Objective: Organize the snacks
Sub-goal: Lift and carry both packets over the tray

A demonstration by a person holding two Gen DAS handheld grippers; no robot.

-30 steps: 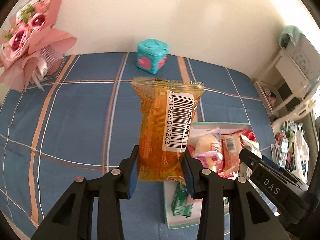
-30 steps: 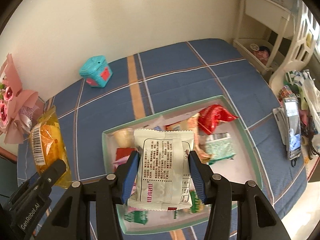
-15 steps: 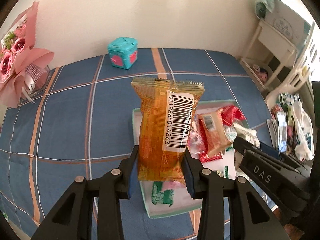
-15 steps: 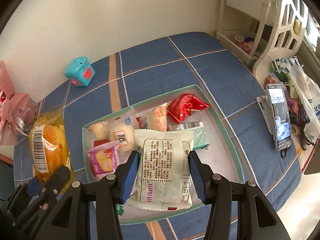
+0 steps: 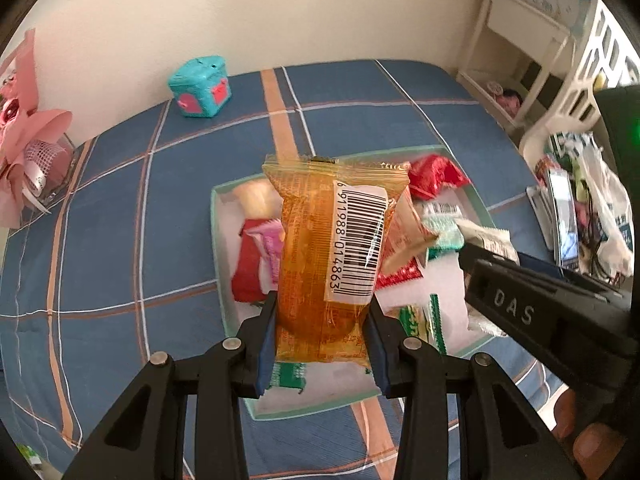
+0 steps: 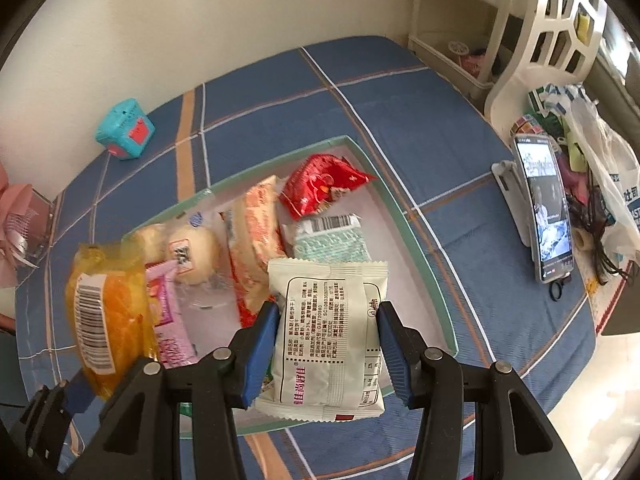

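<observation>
Tray (image 6: 416, 240) below both tools, crowded with snack packs. Left tool (image 5: 322, 346) clamped on orange packet (image 5: 320, 260); right tool (image 6: 328, 346) clamped on white packet (image 6: 328, 336).

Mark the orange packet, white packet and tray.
orange packet (image 5: 320, 248), left wrist view, wrapper left of the barcode
white packet (image 6: 326, 320), right wrist view, printed panel
tray (image 6: 416, 240), right wrist view, right rim
</observation>
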